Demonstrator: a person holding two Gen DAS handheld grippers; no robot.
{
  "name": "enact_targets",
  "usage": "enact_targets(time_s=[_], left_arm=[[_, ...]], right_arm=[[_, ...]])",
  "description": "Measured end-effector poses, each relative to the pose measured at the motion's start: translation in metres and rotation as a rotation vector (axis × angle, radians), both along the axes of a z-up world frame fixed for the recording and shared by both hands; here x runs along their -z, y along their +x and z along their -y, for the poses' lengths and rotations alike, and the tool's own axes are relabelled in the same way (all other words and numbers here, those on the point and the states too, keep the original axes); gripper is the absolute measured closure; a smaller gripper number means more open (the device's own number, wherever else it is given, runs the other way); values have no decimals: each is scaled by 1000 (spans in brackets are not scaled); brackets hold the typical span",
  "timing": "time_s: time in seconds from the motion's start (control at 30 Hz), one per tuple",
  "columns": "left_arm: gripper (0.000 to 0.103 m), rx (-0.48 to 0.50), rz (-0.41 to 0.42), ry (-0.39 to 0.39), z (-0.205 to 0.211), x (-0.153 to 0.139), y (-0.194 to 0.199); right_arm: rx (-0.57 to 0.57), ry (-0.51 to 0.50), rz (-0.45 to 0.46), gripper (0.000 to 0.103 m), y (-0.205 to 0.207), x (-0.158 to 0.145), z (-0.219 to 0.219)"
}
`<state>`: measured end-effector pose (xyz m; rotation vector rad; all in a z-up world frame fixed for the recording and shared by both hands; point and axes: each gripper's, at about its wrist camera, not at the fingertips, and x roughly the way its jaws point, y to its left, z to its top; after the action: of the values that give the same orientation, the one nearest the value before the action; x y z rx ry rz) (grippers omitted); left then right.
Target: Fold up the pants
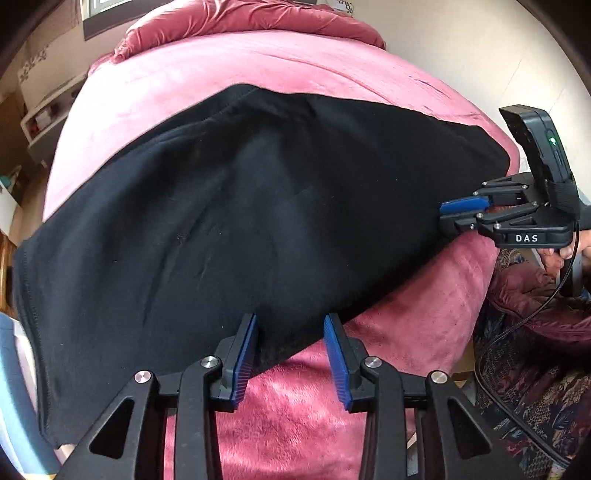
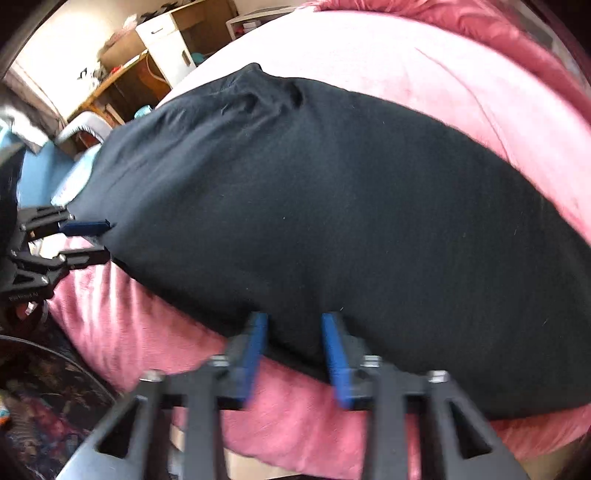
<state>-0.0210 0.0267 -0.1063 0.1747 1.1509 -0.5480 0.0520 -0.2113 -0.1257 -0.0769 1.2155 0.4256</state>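
Note:
Black pants (image 1: pixel 236 206) lie spread across a pink blanket (image 1: pixel 295 406) on a bed. My left gripper (image 1: pixel 291 325) is open, its blue-padded fingers on either side of the pants' near edge. My right gripper (image 1: pixel 443 214) shows in the left wrist view at the pants' right end, its jaws apart with cloth between them. In the right wrist view the pants (image 2: pixel 332 206) fill the middle, my right gripper (image 2: pixel 294 325) is open astride their near edge, and the left gripper (image 2: pixel 107 240) is open at their left end.
A bunched pink duvet (image 1: pixel 236 18) lies at the bed's far end. White and wooden furniture (image 2: pixel 162 48) stands beyond the bed. A blue chair (image 2: pixel 44 177) stands at the left end. A patterned rug (image 1: pixel 532 398) covers the floor beside the bed.

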Motion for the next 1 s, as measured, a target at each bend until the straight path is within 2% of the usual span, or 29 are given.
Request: enact_targets(time_s=[0.03,0.07,0.1,0.17,0.27,0.43,0.47,0.5,0.53,0.63,0.73,0.8,0.9,0.93,1.0], left_arm=[[68,-6,-7,-8,-1,2,3],[77,-12,-10,-19,-5,3,5],[85,-14,-4,-32,-8,2,6],[92,-16,3,-74,-13,-4,5],[95,0,-7,-105,-22,-7,-1],[93,-1,-56,-95,-25,2,-1],[90,5,-62,-93,-24,1,-1],[80,6,-62,-101,-25,-2,-3],[76,4,-70,-121,-27,-5,0],[75,-48,-79,-215,-43,-17,3],[75,-109,-81,-315,-62,-26,8],[75,-158,-75,-349,-69,-27,13],[74,-206,-70,-328,-66,-23,19],[74,-209,-77,-303,-61,-19,23],[74,-210,-99,-210,-48,-8,24]], right_arm=[[-6,10,0,92,0,0,-1],[-12,8,5,94,-1,-1,-2],[-17,4,9,95,-2,-4,-2],[-21,22,11,95,-5,-11,0],[-42,47,23,96,-10,-25,8],[-42,50,-50,96,-12,-8,11],[-32,63,-69,95,-11,-4,12],[-21,78,-71,95,-7,-4,13],[-4,108,-77,92,-6,-6,18],[46,175,-86,78,-7,-13,41],[130,237,-63,74,-11,-24,68],[226,224,-34,74,-14,-25,88],[385,177,-13,74,-21,-18,119],[420,173,-13,74,-24,-14,126],[465,143,-30,84,-28,-5,142]])
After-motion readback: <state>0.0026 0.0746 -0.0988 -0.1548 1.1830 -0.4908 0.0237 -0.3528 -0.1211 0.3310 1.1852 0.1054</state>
